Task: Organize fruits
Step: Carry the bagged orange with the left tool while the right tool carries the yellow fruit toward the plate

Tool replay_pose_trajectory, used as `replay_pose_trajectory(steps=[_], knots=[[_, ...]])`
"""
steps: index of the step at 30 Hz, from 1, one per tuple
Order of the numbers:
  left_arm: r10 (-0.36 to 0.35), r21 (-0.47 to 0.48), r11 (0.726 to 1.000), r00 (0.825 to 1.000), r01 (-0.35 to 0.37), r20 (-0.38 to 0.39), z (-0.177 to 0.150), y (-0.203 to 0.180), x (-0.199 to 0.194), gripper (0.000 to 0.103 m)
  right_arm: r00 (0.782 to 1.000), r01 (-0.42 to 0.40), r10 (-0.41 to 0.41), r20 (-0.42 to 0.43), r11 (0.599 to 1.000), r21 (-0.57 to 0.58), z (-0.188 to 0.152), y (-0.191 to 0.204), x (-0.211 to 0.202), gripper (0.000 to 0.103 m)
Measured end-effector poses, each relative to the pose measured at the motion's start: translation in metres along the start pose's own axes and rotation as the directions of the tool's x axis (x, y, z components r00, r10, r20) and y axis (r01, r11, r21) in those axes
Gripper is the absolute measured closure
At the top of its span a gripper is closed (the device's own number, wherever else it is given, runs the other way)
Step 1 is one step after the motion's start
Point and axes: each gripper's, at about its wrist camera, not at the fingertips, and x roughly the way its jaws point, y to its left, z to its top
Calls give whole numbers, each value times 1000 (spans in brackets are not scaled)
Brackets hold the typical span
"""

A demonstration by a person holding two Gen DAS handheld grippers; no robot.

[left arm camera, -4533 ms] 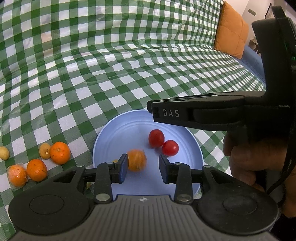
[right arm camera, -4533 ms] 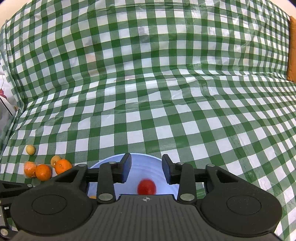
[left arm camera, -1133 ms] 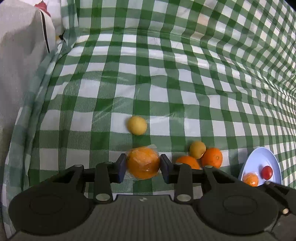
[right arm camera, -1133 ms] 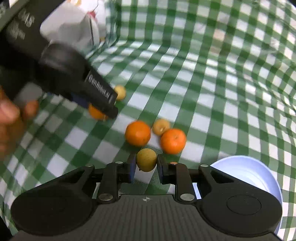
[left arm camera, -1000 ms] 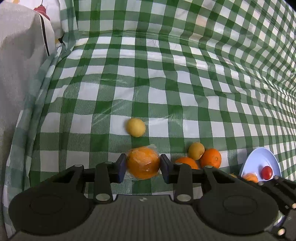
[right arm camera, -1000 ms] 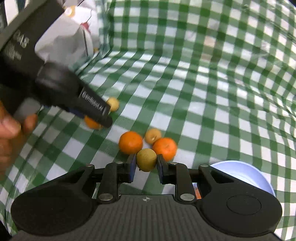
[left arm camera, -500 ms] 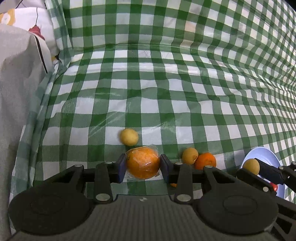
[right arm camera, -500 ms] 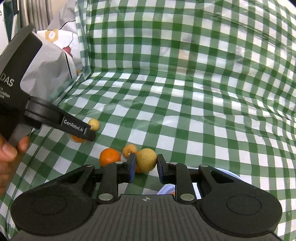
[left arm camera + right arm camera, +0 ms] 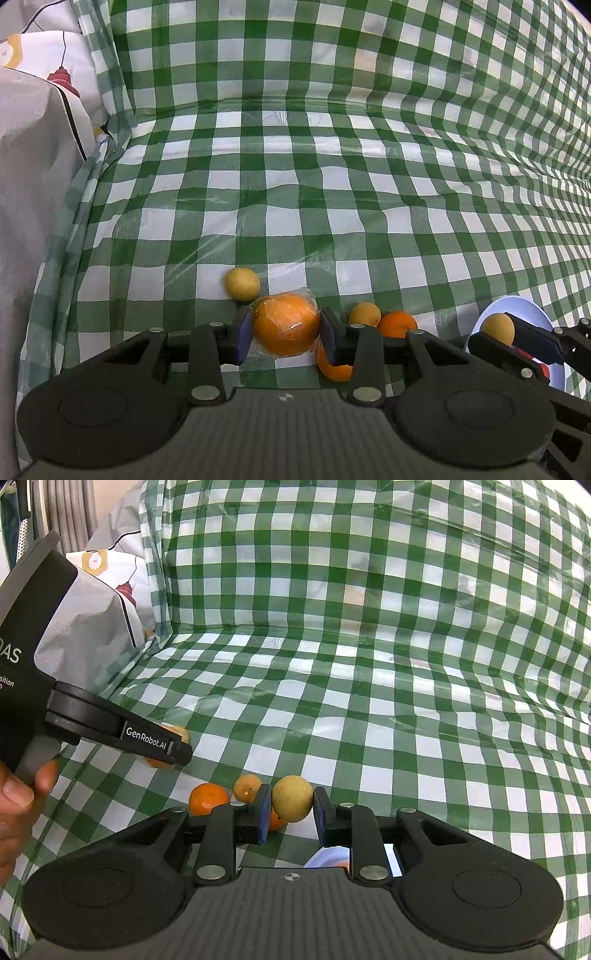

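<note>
My left gripper [image 9: 286, 330] is shut on a plastic-wrapped orange [image 9: 285, 325], held just above the green checked cloth. My right gripper [image 9: 290, 805] is shut on a small yellow-green fruit [image 9: 292, 798] and holds it over the blue plate [image 9: 517, 314]; the held fruit also shows in the left wrist view [image 9: 498, 328]. On the cloth lie a yellow fruit [image 9: 242, 284], a small yellow-orange fruit [image 9: 364, 314] and two oranges [image 9: 397, 325], one partly hidden behind my left finger. A red tomato on the plate is mostly hidden.
A grey and white cushion [image 9: 33, 155] stands at the left edge. The checked cloth [image 9: 332, 184] rises up a backrest behind. The plate's rim also shows under my right gripper [image 9: 325, 858].
Both grippers have closed on fruit and lifted. The right gripper has carried the yellow-green fruit away from the pile to above the plate. The left gripper has raised the wrapped orange.
</note>
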Motion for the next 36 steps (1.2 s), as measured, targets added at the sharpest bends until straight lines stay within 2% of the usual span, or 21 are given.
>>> replay_pose_trajectory(steps=[36], knots=[[-44,26,999,998,42,51,2,-9,-2,61,999,19,-20,41,999,34,1,-12,-10,78]])
